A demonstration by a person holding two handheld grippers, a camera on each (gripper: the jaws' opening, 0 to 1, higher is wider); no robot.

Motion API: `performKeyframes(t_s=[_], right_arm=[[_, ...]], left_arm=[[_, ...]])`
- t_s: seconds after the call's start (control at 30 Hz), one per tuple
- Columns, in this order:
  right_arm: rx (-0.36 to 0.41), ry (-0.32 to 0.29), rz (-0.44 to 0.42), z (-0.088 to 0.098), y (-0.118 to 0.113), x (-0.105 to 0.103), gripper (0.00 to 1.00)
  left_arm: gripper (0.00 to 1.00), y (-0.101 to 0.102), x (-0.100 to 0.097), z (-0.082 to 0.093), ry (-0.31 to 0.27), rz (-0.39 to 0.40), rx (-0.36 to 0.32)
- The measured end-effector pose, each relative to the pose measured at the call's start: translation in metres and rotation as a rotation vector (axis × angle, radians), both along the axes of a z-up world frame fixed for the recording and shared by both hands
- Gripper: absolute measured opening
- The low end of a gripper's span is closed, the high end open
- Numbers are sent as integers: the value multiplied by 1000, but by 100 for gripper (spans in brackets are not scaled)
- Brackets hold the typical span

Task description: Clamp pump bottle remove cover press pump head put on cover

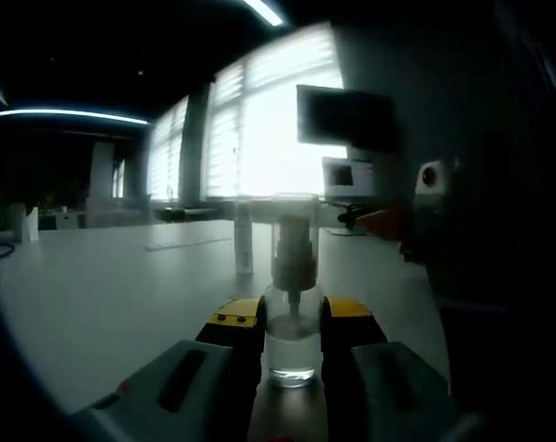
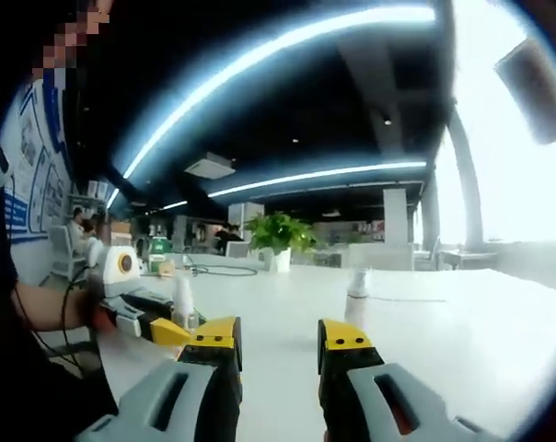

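Observation:
A small clear pump bottle (image 1: 291, 350) stands upright on the white table (image 1: 121, 295), with a little liquid at its bottom. A see-through cover (image 1: 295, 214) appears to sit over its pump head. My left gripper (image 1: 292, 318) is shut on the bottle's body, its yellow-tipped jaws pressing both sides. In the right gripper view, the left gripper (image 2: 158, 327) comes in from the left with the bottle (image 2: 184, 308) in it, held by a person's hand. My right gripper (image 2: 280, 336) hovers open over the table, nothing between its jaws, to the right of the bottle.
A second slim bottle (image 1: 244, 241) (image 2: 356, 296) stands farther back on the table. Monitors (image 1: 347, 120) and bright windows lie beyond. A potted plant (image 2: 278, 235) and cables sit at the far edge. The person's dark body fills the right side of the left gripper view.

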State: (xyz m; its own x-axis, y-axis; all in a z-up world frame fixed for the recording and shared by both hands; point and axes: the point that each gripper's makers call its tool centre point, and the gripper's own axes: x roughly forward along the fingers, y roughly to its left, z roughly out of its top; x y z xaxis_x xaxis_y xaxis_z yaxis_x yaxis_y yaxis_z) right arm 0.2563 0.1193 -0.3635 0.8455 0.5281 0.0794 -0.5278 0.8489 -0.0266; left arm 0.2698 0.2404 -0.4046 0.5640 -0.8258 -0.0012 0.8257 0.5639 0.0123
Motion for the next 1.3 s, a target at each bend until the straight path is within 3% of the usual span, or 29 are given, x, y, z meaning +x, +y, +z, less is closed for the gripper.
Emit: performKeyframes(t_s=[0.23,0.37,0.7,1.07,1.3], right_arm=[[4,18,-12,-22,-10,4,27],[24,24,-35,-20,-16,6,27],[-38,22,-37,-26,-7,3,27],[-22,32,-50,-26,-10,3,26],[-15,30,-52,-25,-11,2,25]], left_arm=[[15,0,0,0,-1,3,1],[15,0,0,0,0,5,1],[15,2,2,0,2,14,1],[15,9,9,0,11,47,-4],[15,23,20,18,65,82,-145]])
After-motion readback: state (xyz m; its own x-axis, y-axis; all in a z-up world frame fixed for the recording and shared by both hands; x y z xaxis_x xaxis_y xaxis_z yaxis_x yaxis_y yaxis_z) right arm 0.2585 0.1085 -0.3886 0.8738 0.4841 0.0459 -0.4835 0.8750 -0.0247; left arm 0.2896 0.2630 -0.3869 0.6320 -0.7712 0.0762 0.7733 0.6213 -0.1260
